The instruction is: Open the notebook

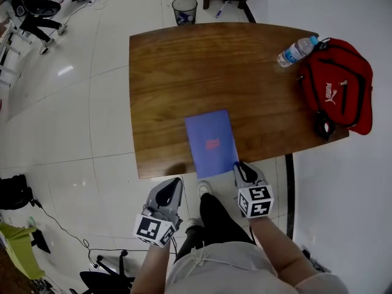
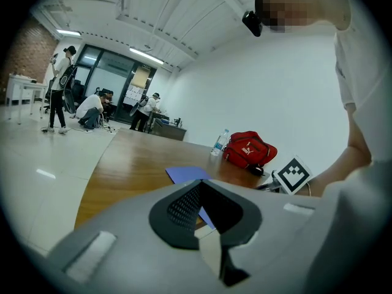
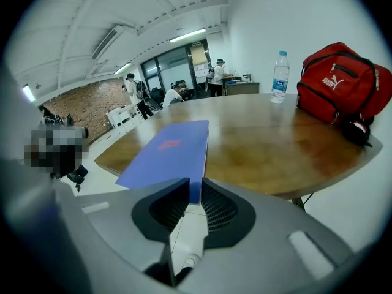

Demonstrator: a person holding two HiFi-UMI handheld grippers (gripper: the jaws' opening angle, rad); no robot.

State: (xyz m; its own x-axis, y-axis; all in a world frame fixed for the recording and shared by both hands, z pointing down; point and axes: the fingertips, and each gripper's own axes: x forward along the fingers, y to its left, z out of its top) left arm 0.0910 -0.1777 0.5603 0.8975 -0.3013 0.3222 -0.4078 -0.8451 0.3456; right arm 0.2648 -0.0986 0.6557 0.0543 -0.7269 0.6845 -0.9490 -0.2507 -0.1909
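Note:
A closed blue notebook (image 1: 211, 141) (image 2: 184, 173) (image 3: 168, 149) with a red mark on its cover lies on the wooden table (image 1: 184, 72), and its near end sticks out over the front edge. My right gripper (image 1: 242, 166) (image 3: 193, 181) hovers just off the notebook's near right corner. Its jaws stand side by side with a narrow gap, through which the blue corner and the floor show, and they hold nothing. My left gripper (image 1: 177, 182) (image 2: 199, 182) hangs below the table's front edge, left of the notebook. Its jaw tips meet and hold nothing.
A red bag (image 1: 337, 90) (image 3: 343, 81) and a water bottle (image 1: 296, 51) (image 3: 280, 77) sit at the table's far right. A bin (image 1: 184, 10) stands on the floor beyond the table. Several people (image 2: 92, 109) are far off in the room.

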